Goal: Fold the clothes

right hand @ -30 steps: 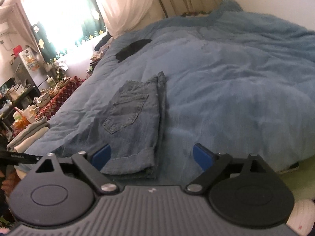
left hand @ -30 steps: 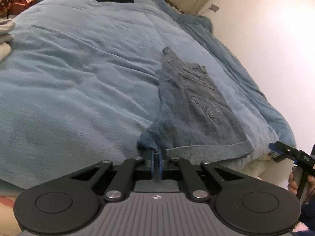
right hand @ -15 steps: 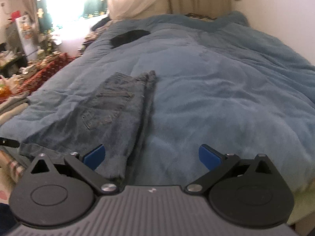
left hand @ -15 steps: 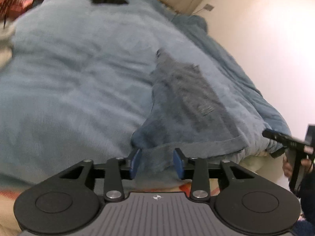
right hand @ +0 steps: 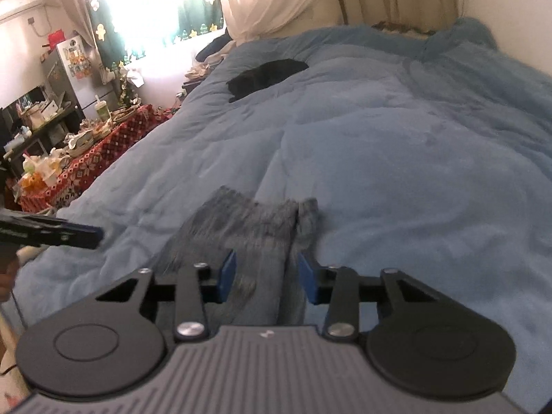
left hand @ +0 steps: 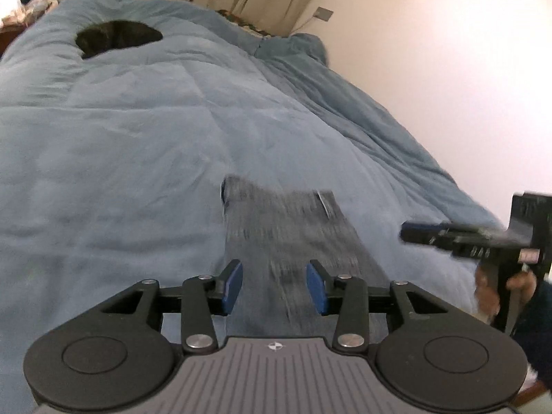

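A blue denim garment (left hand: pixel 286 227) lies flat on the blue bed cover (left hand: pixel 138 138), blurred by motion. My left gripper (left hand: pixel 274 286) hovers over its near part, jaws apart, with denim showing between the blue pads but not pinched. In the right wrist view the same denim (right hand: pixel 255 227) runs under my right gripper (right hand: pixel 265 277), whose jaws are closing with the folded edge between them; the pads do not press on it. Each gripper shows in the other's view: the right gripper (left hand: pixel 410 233) at the right, the left gripper (right hand: pixel 93 236) at the left.
A black garment (left hand: pixel 117 36) lies far up the bed, also the black garment (right hand: pixel 265 76). A white wall (left hand: pixel 448 69) runs along the bed's right side. A cluttered table with a red patterned cloth (right hand: pixel 96 151) and a fridge (right hand: pixel 69 69) stand left of the bed.
My left gripper let go of the denim hem and opened. Both grippers moved in over the denim. The right jaws narrowed from wide open.
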Motion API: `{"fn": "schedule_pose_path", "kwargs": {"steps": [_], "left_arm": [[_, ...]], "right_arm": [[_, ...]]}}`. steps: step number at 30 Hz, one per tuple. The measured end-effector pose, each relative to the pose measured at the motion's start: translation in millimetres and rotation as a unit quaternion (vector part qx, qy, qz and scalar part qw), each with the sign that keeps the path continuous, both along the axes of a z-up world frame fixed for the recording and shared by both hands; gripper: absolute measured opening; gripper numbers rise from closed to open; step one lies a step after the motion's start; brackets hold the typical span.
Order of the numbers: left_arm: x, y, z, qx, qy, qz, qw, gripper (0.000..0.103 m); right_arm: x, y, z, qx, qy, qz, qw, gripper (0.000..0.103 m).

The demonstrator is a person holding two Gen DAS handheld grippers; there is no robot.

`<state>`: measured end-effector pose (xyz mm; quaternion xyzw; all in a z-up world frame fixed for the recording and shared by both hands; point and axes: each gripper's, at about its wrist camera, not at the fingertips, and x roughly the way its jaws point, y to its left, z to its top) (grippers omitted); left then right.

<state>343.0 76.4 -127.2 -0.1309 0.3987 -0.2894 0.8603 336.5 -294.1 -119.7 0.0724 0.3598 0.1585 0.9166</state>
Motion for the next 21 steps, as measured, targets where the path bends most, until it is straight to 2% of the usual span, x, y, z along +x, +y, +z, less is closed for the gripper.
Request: {"fn": "schedule_pose_path", "kwargs": {"steps": [1, 2, 3, 4, 9, 11, 15, 17, 21], "left_arm": [[13.2, -5.9, -6.5, -0.002, 0.007, -0.002, 1.0000, 0.032], [26.4, -11.9, -13.2, -0.002, 0.014, -0.003, 0.9999, 0.029], [38.8, -18.3, -21.5, 0.000, 0.022, -0.003, 0.9997, 0.015], [48.2, -22.4, -28.7, 0.001, 0.029, -0.004, 0.9996, 0.005], [73.6, -39.6, -51.1, 0.016, 0.030, -0.028, 0.9990, 0.004], [76.5, -43.3, -56.6, 0.034, 0.025, -0.039, 0.9983, 0.003], [70.8, -47.5, -73.6, 0.063, 0.024, -0.054, 0.9963, 0.002], [68.6, -43.4, -79.6, 0.054, 0.023, -0.052, 0.9970, 0.003], [65.4, -35.4, -88.2, 0.028, 0.030, -0.041, 0.9983, 0.003]], "right_arm": [[15.7, 1.6, -6.3, 0.003, 0.006, 0.001, 1.000, 0.037], [31.0, 2.8, -13.2, 0.005, 0.014, 0.003, 1.000, 0.026], [45.8, 3.6, -20.6, 0.007, 0.025, 0.005, 1.000, 0.019], [59.2, 3.4, -27.6, 0.007, 0.034, 0.004, 0.999, 0.017], [98.3, -2.9, -52.3, 0.030, 0.075, -0.002, 0.997, 0.015], [107.0, -2.4, -60.5, 0.036, 0.092, -0.001, 0.995, 0.016], [112.9, 8.7, -72.0, 0.012, 0.099, 0.006, 0.995, 0.017], [115.2, 8.7, -73.4, 0.016, 0.101, 0.006, 0.995, 0.017], [119.6, 0.3, -78.5, 0.056, 0.121, -0.009, 0.991, 0.025]]}}
